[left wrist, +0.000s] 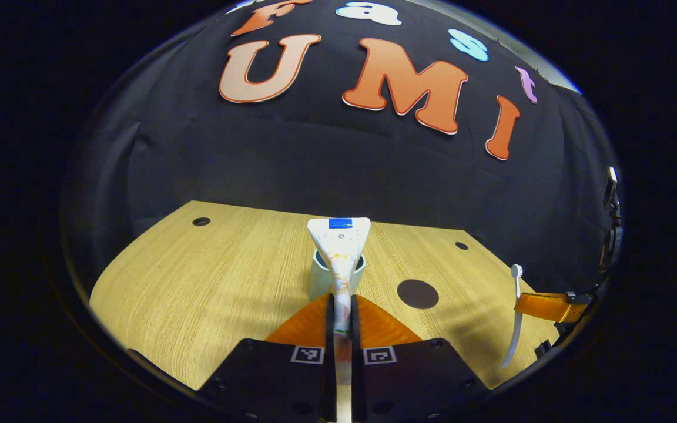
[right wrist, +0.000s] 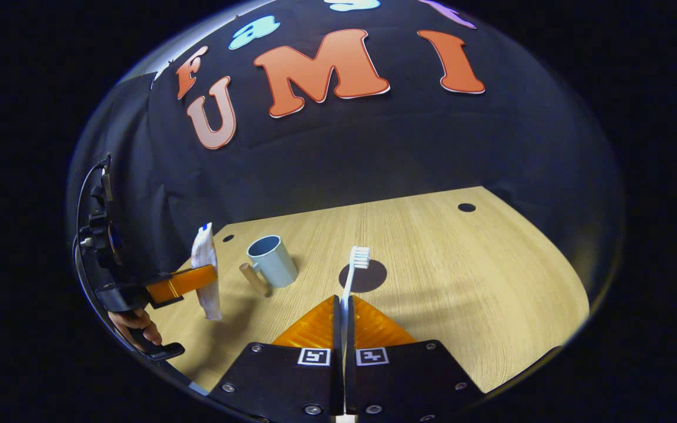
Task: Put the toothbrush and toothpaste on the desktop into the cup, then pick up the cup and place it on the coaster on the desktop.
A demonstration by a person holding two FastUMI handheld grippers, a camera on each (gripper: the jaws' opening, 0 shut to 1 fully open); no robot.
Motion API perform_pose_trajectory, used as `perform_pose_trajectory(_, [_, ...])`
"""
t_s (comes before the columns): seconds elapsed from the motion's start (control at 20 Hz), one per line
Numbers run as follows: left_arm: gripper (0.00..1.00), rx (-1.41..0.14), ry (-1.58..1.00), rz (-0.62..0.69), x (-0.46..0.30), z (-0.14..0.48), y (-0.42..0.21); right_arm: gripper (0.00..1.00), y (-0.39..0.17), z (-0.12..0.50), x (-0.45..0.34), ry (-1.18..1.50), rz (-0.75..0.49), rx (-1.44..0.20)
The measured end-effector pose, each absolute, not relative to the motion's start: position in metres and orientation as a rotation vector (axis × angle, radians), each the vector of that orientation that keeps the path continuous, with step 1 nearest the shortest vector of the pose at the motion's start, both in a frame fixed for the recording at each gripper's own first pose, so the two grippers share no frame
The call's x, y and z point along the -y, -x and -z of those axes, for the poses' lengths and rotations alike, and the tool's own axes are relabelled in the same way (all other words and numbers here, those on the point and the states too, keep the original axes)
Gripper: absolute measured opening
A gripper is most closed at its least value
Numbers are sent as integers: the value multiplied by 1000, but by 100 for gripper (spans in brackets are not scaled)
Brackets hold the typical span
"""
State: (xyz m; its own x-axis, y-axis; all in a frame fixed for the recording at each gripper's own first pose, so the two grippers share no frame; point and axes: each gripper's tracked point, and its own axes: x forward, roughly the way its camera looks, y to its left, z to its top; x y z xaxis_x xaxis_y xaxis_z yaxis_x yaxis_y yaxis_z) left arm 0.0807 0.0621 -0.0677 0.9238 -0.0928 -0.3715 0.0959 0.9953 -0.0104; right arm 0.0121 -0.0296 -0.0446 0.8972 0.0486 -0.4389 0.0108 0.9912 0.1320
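In the left gripper view, the left gripper is clamped on the toothpaste, which stands upright in the middle of the frame, crimped end up. The cup stands directly behind it on the desktop. I judge the tube should be carried over the cup opening and lowered straight, so it does not tip the cup. The coaster lies right of the cup. At the right edge the right gripper holds the toothbrush.

In the right gripper view, the right gripper is closed on the toothbrush, bristles up at centre. The cup, with its wooden handle, stands in the lower left, just beside the toothpaste held by the left gripper. The two grippers could collide over the cup.
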Motion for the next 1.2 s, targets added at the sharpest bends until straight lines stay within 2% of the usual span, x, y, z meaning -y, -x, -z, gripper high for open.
perform_pose_trajectory(0.35, [10,-225,24,44,-84,30,-120,2,-18,24,21,-161,-75,-364])
perform_pose_trajectory(0.8, [9,-31,86,56,-82,-14,-189,2,-38,19,49,-149,-96,-233])
perform_pose_trajectory(0.95, [9,-18,69,81,-73,-12,-210,2,-53,10,48,-177,-112,-205])
perform_pose_trajectory(1.2, [9,-70,60,154,-53,9,-242,2,-69,-10,59,-157,-72,-135])
